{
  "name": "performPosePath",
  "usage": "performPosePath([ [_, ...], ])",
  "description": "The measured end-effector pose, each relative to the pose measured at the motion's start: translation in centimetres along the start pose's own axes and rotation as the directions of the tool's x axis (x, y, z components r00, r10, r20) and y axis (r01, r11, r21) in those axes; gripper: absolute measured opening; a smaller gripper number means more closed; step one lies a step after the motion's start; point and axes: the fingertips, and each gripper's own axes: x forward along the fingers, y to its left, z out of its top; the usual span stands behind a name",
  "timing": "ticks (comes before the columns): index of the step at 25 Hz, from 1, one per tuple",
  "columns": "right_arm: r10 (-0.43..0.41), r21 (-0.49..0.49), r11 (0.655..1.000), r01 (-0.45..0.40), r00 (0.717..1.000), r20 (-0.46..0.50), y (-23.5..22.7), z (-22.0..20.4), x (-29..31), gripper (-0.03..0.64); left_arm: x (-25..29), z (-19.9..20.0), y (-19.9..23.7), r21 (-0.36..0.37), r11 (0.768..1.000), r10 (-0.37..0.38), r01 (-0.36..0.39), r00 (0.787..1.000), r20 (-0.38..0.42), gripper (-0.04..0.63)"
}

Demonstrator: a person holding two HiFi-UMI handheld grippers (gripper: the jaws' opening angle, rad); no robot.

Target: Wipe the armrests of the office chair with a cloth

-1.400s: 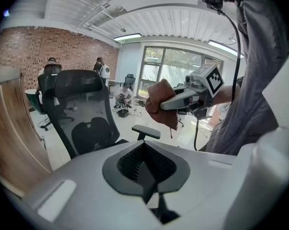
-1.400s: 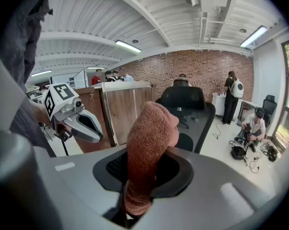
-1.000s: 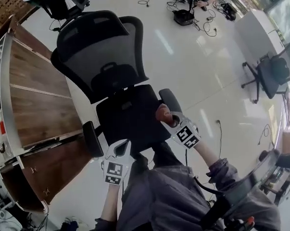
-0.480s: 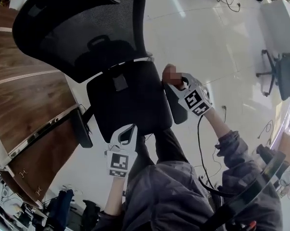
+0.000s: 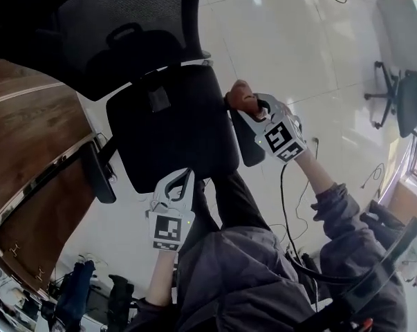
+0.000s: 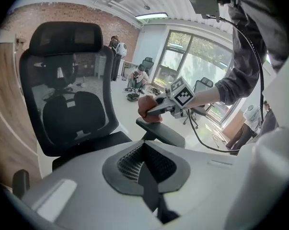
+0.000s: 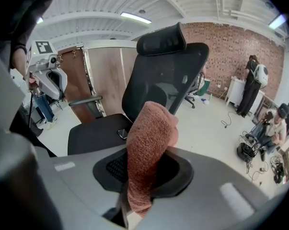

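Observation:
The black mesh office chair (image 5: pixel 160 126) stands below me, its seat toward me. My right gripper (image 5: pixel 249 106) is shut on a reddish-brown cloth (image 5: pixel 240 95), which is pressed on the rear end of the chair's right armrest (image 5: pixel 245 144). The left gripper view shows the cloth (image 6: pixel 148 110) resting on that armrest (image 6: pixel 162 133). In the right gripper view the cloth (image 7: pixel 151 138) stands up out of my right gripper (image 7: pixel 144 176). My left gripper (image 5: pixel 176 185) hovers at the seat's front edge, shut on nothing. The left armrest (image 5: pixel 98 173) is untouched.
A wooden desk (image 5: pixel 28 137) sits against the chair's left side. Another office chair (image 5: pixel 402 99) stands at the far right on the glossy white floor. People (image 7: pixel 255 83) and cables are farther back by the brick wall.
My right gripper has slid the cloth along the right armrest from its front end to its rear end. The head view has moved closer over the chair. The left gripper stays by the seat front.

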Motion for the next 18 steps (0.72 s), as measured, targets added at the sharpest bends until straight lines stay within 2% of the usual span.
performPosePath([
  [6, -0.011, 0.020, 1.000, 0.011, 1.000, -0.023, 5.4, -2.5, -3.0, 0.089, -1.4, -2.6, -2.1, 0.000, 1.000, -0.023, 0.023, 0.999, 0.028, 0.015],
  [18, -0.055, 0.074, 0.996, 0.057, 0.998, -0.028, 15.0, -6.6, -7.4, 0.089, -6.0, -8.5, -5.8, 0.069, 0.996, -0.061, 0.059, 0.998, 0.026, 0.015],
])
